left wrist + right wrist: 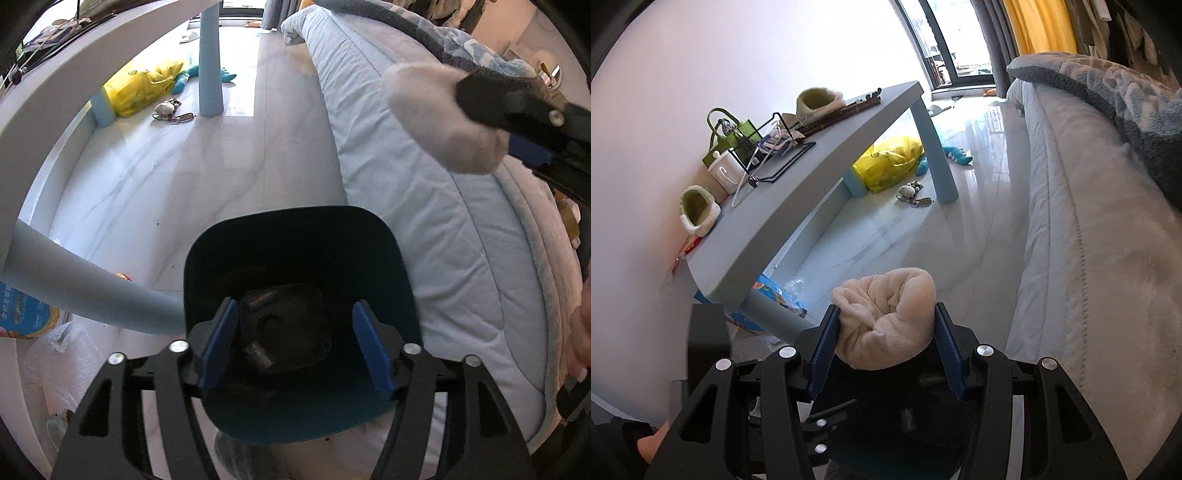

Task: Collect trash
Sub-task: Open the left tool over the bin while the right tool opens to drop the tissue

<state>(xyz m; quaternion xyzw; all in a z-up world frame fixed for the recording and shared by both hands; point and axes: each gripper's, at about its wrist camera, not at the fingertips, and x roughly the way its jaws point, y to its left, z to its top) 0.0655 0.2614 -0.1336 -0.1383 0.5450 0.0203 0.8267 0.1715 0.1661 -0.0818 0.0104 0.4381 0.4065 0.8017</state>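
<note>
In the left wrist view my left gripper (pixel 295 343) hangs open right above a dark blue trash bin (pixel 295 218) on the floor. Its blue pads (pixel 218 343) touch nothing. A few dark scraps (pixel 258 356) lie at the bin's bottom. My right gripper (pixel 491 125) enters from the upper right, shut on a cream-white wad of cloth (pixel 424 110) held over the bed's edge, beyond the bin. In the right wrist view that gripper (pixel 886 332) squeezes the same wad (pixel 886 302) between its blue pads, with the dark bin (pixel 886 454) showing below it.
A bed with a pale blue quilt (pixel 424 221) runs along the right. A light blue table (pixel 812 158) carrying slippers, a wire rack and a mug stands on the left, one leg (pixel 92 291) next to the bin. A yellow bag (pixel 144 88) and small toys lie under it.
</note>
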